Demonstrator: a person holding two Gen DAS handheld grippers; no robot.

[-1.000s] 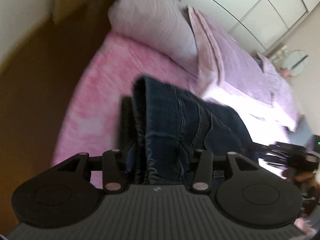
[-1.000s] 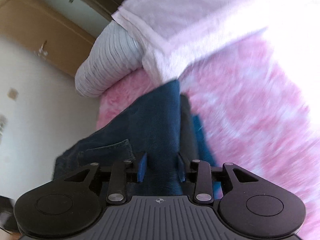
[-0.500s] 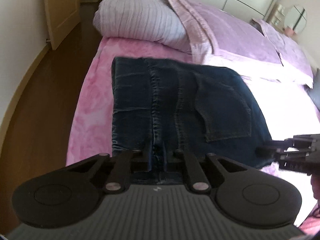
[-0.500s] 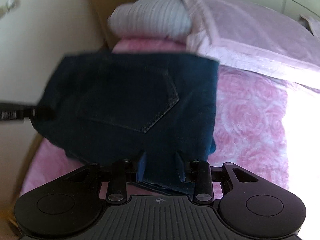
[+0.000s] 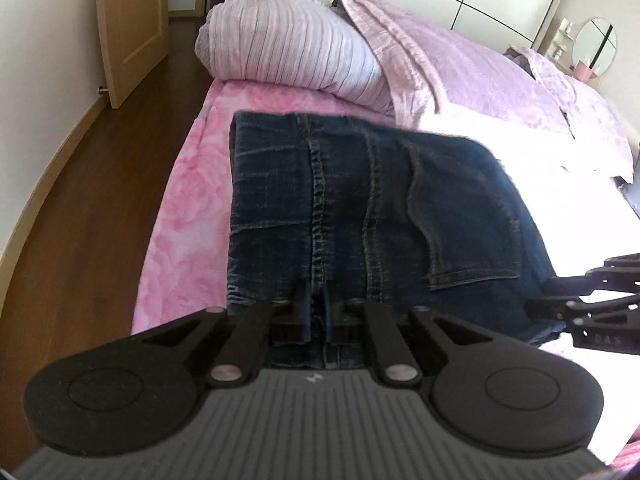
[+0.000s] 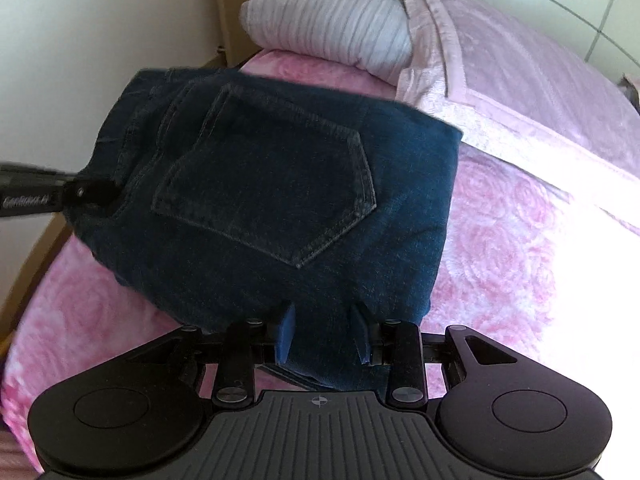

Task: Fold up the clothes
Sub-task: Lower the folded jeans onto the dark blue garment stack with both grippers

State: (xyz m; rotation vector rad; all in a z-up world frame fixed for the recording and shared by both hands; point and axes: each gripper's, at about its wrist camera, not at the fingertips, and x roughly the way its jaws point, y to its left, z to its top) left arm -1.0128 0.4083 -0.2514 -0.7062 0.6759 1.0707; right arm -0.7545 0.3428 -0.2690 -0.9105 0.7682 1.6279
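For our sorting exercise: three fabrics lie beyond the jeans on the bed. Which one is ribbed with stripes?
The white rolled duvet at the bed's left edge: ribbed, pale. The pink floral sheet and lilac blanket lie flat, unribbed.

One folded pair of jeans (image 5: 360, 216) lies near the bed's (image 5: 188, 216) left edge, with one back pocket (image 6: 268, 184) showing. Two grippers (image 5: 316, 312) (image 6: 322, 332) clamp it. One striped pillow (image 5: 292, 40) sits at the far end; perhaps one round mirror (image 5: 594, 46) beyond.

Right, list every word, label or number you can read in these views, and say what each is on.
"GenRobot.AI", roughly: small blurred white print on the left gripper, seen in the right wrist view.
"S A O" or similar: faint, seemingly upside-down letters on the right gripper, in the left wrist view; not reliably readable.
Nothing readable on the jeans or bed.
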